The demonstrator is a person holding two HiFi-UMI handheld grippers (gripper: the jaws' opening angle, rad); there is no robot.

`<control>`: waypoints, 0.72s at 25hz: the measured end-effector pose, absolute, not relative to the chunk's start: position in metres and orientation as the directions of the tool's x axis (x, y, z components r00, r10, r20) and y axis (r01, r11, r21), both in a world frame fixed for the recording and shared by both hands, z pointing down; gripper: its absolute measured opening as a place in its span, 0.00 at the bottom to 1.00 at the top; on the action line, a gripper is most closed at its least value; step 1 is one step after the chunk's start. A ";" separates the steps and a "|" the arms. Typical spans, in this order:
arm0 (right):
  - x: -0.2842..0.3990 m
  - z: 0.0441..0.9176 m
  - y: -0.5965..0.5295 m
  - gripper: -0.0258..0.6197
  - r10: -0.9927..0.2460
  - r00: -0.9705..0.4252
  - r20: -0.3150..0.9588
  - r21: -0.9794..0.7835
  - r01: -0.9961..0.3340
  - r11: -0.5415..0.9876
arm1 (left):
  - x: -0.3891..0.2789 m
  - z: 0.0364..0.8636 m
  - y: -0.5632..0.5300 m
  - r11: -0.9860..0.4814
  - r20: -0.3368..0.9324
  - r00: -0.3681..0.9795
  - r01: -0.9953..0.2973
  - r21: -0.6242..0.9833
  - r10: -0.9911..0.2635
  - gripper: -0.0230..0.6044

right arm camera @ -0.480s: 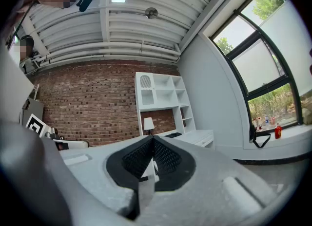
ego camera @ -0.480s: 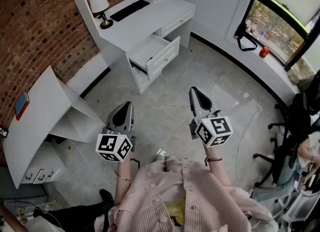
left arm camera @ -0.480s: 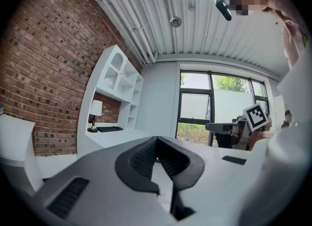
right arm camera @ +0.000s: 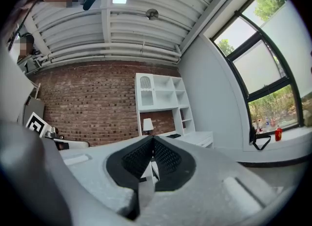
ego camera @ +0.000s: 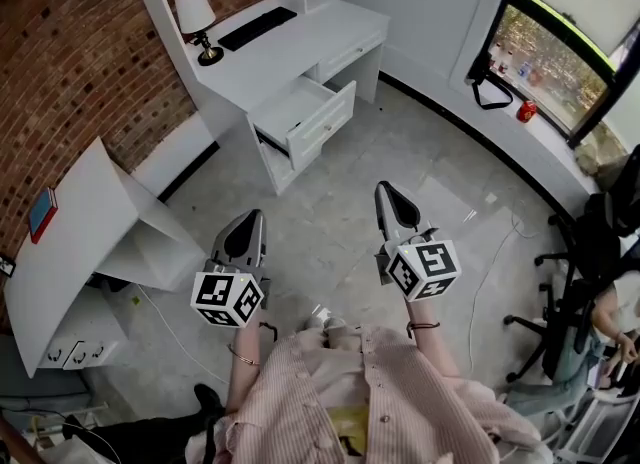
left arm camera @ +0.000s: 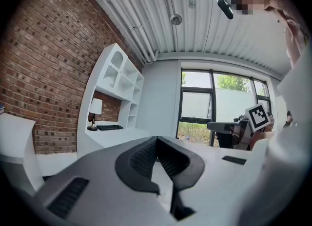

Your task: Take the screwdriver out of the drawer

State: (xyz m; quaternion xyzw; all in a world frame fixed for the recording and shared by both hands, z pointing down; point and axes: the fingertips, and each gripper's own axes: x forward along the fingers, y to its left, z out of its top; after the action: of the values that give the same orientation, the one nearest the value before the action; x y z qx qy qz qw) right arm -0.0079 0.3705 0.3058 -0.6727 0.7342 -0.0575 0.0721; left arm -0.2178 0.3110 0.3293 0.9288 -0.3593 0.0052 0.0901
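Note:
The white desk (ego camera: 300, 47) stands across the room with its upper drawer (ego camera: 305, 114) pulled open. I cannot see the drawer's contents, and no screwdriver shows in any view. My left gripper (ego camera: 243, 229) is held level over the floor, well short of the desk, shut and empty. My right gripper (ego camera: 392, 202) hangs beside it, also shut with nothing between its fingers. In the left gripper view the left gripper (left arm camera: 157, 141) points toward the desk and windows. In the right gripper view the right gripper (right arm camera: 152, 141) faces the desk's shelves and brick wall.
A lamp (ego camera: 195, 14) and a black keyboard (ego camera: 258, 26) sit on the desk. A tilted white table (ego camera: 90, 222) stands at the left. Office chairs (ego camera: 575, 272) crowd the right. A red can (ego camera: 527, 106) and a black strap (ego camera: 488, 87) rest on the window sill. A cable (ego camera: 487, 277) lies on the floor.
The desk has slid slightly up and left in the head view. Both grippers stay shut, level and side by side in about the same places.

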 end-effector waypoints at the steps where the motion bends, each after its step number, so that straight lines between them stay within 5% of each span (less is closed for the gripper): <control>1: -0.003 0.307 0.370 0.05 -0.996 -0.081 -0.028 -0.186 -0.979 0.085 | -0.214 0.330 0.311 -0.724 0.075 0.740 -0.670 0.164 -0.668 0.04; 18: 0.032 0.334 0.339 0.08 -0.995 -0.102 -0.020 -0.219 -0.970 0.104 | -0.177 0.346 0.290 -0.715 0.089 0.734 -0.678 0.172 -0.674 0.04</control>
State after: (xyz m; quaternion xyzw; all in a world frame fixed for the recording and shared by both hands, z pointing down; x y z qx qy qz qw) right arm 0.0320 0.3390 0.3339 -0.6652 0.7384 -0.0751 0.0814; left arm -0.1773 0.2903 0.3463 0.9260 -0.3648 0.0099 0.0969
